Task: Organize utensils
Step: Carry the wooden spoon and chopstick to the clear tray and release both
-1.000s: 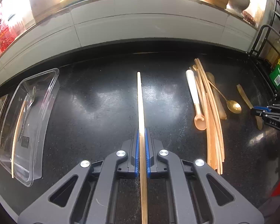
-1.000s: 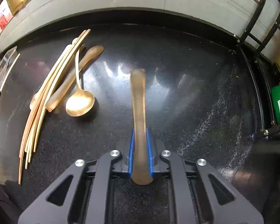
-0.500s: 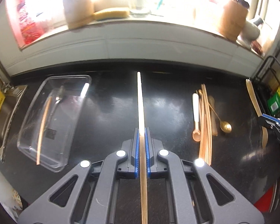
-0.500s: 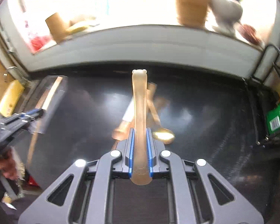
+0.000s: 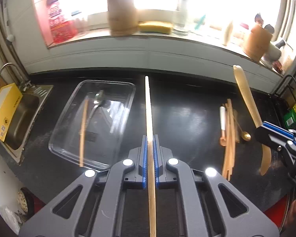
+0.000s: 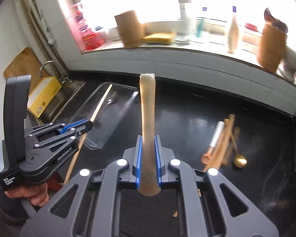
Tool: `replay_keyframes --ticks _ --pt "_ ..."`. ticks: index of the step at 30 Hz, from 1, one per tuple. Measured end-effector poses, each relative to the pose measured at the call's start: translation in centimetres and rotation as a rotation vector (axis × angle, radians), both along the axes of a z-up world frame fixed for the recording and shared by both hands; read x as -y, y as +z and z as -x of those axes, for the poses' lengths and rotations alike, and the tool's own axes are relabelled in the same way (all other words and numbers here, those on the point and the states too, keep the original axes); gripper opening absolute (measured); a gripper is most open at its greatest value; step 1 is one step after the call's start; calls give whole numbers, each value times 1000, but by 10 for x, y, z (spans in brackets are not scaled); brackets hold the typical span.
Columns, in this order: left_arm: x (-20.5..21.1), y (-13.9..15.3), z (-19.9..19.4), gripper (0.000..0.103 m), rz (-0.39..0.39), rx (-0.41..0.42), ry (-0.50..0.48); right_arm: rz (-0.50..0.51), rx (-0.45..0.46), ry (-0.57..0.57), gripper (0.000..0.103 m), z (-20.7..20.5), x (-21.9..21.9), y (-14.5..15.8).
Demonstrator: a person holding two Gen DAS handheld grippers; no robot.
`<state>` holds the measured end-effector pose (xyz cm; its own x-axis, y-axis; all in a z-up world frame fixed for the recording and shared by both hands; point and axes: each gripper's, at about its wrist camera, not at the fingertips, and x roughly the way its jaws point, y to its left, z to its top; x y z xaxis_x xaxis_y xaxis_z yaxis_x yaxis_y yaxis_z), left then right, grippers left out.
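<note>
Left wrist view shows the left gripper [image 5: 150, 158] with its jaws clenched on a long chopstick [image 5: 148, 106], which runs straight out ahead between the blue pads and back under the camera. Beyond and to the left of those jaws a clear plastic tray [image 5: 126, 106] sits on the black bench [image 5: 187, 122], with another chopstick [image 5: 82, 130] and a metal spoon [image 5: 97, 100] inside it. To the right of the jaws lies a loose pile of utensils [image 5: 229, 136] on the bench. Further right, the right gripper [image 5: 266, 132] hangs above the bench, grasping a wooden spoon [image 5: 246, 98].

From the right wrist view, that wooden spoon [image 6: 147, 118] stands out ahead of the right gripper [image 6: 148, 158], pinched between the pads. The left gripper [image 6: 86, 125] is off to the left, in front of the tray [image 6: 116, 116]. The pile [image 6: 223, 142] lies to the right.
</note>
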<state>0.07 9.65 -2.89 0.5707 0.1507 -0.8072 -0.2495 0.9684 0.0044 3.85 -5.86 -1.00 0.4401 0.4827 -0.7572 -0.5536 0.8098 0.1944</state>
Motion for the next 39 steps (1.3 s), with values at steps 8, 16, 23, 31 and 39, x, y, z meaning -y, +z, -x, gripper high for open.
replay_keyframes --ticks 8,16,23,31,39 --pt "-59 0 14 5 -11 7 45 -6 -6 56 12 5 -71 0" --pt "-116 -7 18 5 -7 -6 94 -3 -24 106 12 -2 -133 -6" --pt "-150 -16 9 5 6 -26 129 12 -50 147 12 -17 -178 -18" --pt "-185 -44 -13 5 65 -67 172 20 -128 153 12 -52 -210 -50" --pt "-204 -83 -52 5 96 -118 168 16 -229 146 12 -96 -234 -89"
